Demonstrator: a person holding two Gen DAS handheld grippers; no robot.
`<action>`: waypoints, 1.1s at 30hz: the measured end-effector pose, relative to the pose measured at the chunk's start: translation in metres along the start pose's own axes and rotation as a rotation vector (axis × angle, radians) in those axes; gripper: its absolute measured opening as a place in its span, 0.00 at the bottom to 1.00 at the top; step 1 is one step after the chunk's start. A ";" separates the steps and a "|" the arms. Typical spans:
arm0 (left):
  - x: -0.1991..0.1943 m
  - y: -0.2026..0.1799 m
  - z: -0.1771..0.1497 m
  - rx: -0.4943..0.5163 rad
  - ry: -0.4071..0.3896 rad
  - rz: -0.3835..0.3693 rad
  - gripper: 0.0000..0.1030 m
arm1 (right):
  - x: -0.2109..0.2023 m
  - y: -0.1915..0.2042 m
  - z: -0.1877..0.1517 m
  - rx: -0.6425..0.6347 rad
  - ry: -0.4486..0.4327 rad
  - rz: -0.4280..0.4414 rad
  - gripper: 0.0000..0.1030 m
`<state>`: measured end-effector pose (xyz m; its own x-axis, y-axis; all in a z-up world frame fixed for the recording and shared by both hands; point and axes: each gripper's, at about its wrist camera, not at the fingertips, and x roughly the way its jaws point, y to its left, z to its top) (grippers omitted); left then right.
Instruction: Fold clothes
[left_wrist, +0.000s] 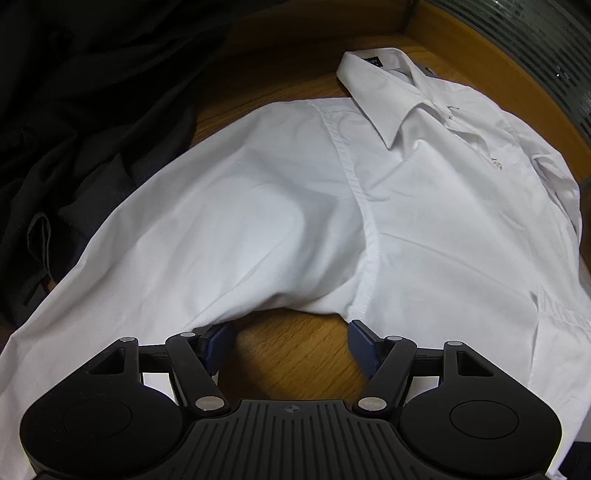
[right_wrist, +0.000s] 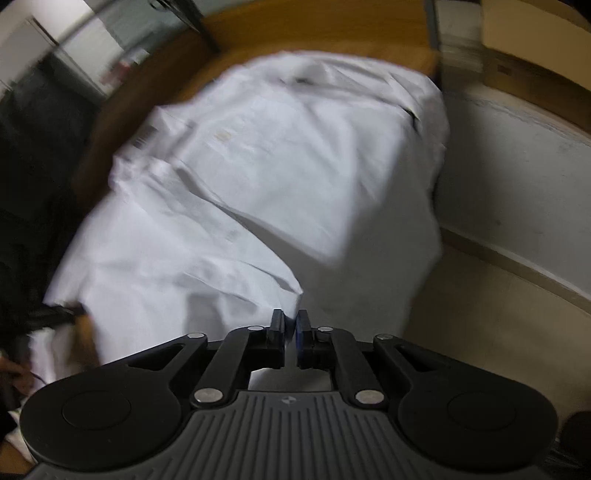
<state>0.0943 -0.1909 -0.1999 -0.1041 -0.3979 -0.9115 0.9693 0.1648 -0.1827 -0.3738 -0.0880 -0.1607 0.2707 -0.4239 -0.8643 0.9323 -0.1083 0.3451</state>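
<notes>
Left tongs (left_wrist: 291, 343) gape wide at the white shirt (left_wrist: 295, 206) — right tongs (right_wrist: 290, 328) pinch its edge.

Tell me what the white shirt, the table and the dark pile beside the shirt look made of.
White shirt: thin woven cloth, probably cotton, matte; stitched seams, soft creases.
Table: wood or wood-look laminate, slight sheen; visible grain.
Dark pile: black matte fabric, heavier-looking; the fibre is unclear.
</notes>
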 end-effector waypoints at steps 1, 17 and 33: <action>0.000 0.001 0.000 -0.004 0.004 0.002 0.68 | 0.007 -0.003 -0.001 -0.004 0.020 -0.035 0.13; -0.055 0.014 -0.023 -0.086 -0.036 0.024 0.66 | 0.005 0.010 0.088 -0.237 0.010 -0.061 0.30; -0.083 -0.078 -0.080 -0.264 -0.064 0.010 0.67 | 0.090 0.133 0.122 -0.758 0.294 0.311 0.44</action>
<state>0.0099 -0.0990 -0.1398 -0.0724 -0.4495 -0.8903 0.8777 0.3952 -0.2709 -0.2545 -0.2500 -0.1475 0.4931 -0.0741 -0.8668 0.6860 0.6458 0.3351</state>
